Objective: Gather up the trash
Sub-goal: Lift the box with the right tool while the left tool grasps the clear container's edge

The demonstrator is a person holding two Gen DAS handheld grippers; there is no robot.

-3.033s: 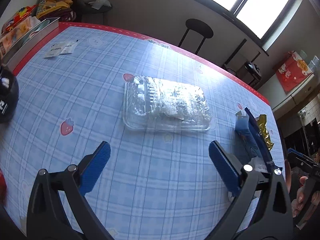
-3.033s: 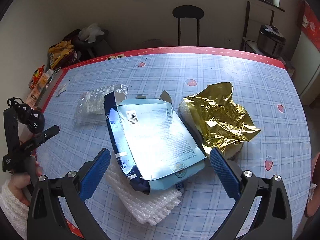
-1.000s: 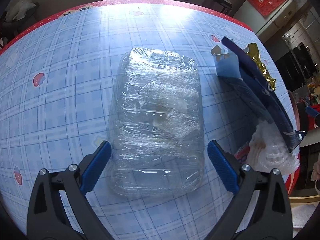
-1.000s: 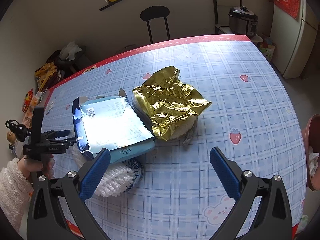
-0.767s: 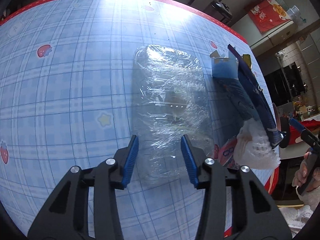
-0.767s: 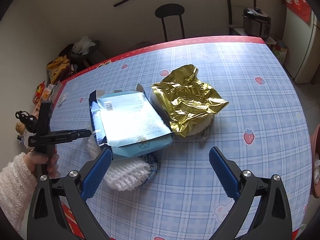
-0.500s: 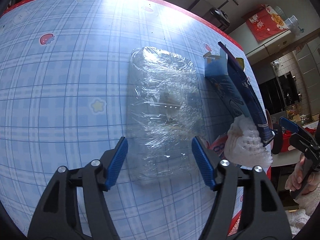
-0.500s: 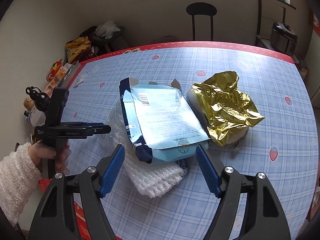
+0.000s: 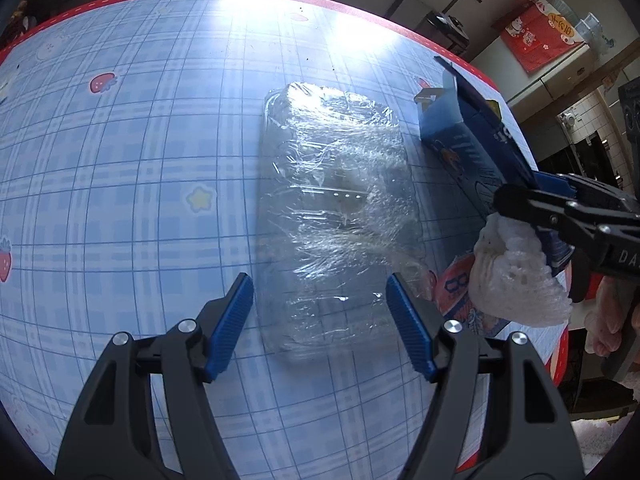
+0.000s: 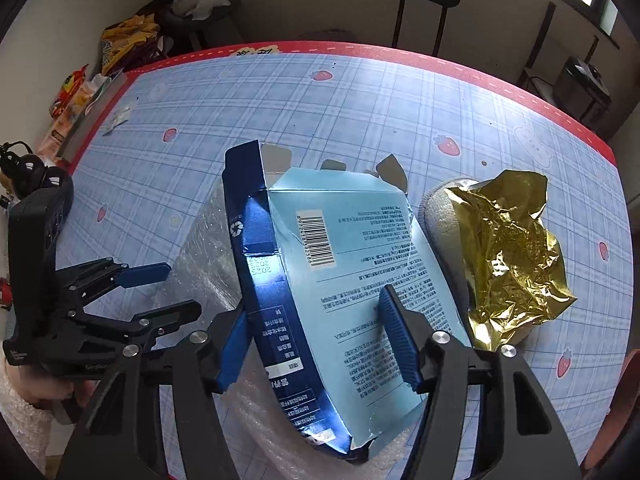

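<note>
Left wrist view: the left gripper (image 9: 320,320) sits over the near end of the clear plastic tray (image 9: 336,216) on the checked surface (image 9: 120,184), jaws apart either side of it and not pressing. Right wrist view: the right gripper (image 10: 312,338) straddles the blue carton (image 10: 336,280), jaws have just been closing, whether they pinch it I can't tell; gold foil wrapper (image 10: 508,256) just right of it

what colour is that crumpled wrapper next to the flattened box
The crumpled wrapper is shiny gold foil, clearest in the right wrist view, beside the blue box.
</note>
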